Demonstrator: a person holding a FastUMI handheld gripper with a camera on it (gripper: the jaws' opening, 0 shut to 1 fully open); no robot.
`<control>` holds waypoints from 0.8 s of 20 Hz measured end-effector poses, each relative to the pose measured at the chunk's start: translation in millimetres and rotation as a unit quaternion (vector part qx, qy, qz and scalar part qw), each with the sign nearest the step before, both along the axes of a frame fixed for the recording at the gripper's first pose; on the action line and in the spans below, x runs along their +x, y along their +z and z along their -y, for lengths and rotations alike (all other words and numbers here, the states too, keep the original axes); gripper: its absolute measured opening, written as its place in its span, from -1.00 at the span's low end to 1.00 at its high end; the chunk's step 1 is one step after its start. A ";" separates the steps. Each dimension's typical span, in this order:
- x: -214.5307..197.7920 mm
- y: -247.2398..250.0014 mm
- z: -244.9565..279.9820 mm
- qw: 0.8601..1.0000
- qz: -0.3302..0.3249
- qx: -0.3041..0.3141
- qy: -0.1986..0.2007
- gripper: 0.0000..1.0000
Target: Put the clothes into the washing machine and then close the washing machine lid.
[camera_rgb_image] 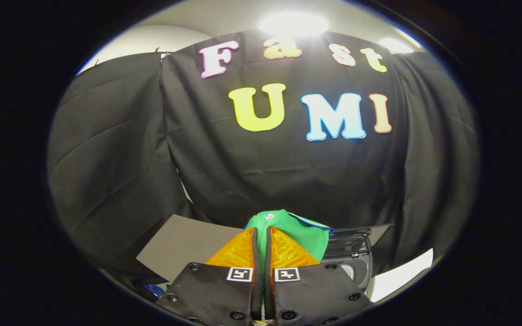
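A green garment (299, 233) with a thin blue edge and a small white button bulges up from between my fingers and spills over to their right. My gripper (261, 233) is shut on this green cloth, the two fingers almost together with a strip of fabric pinched in the narrow gap. It is held up in the air in front of the black cloth wall. Just right of the fingers and below the garment sits the dark washing machine (356, 253) with its raised lid (374, 231); its opening is mostly hidden behind the fingers.
A grey flat board (181, 246) lies to the left of the fingers. Something small and blue (154, 290) peeks out low on the left beside the gripper body. A white surface (401, 274) shows right of the machine.
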State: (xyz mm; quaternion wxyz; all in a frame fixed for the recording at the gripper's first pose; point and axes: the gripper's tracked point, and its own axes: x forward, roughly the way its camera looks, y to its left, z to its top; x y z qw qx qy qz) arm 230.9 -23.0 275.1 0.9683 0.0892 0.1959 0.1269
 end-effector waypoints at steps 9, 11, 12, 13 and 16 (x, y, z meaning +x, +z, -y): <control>0.4 -33.7 80.5 0.998 -0.022 -0.008 -0.055 -0.93; 0.3 -42.0 92.5 0.998 -0.025 -0.014 -0.061 -0.93; 0.3 -47.3 98.0 0.997 -0.027 -0.020 -0.064 -0.93; 1.3 -52.2 102.6 0.997 -0.030 -0.024 -0.066 -0.93; 5.3 -70.3 111.9 0.996 -0.039 -0.031 -0.073 -0.93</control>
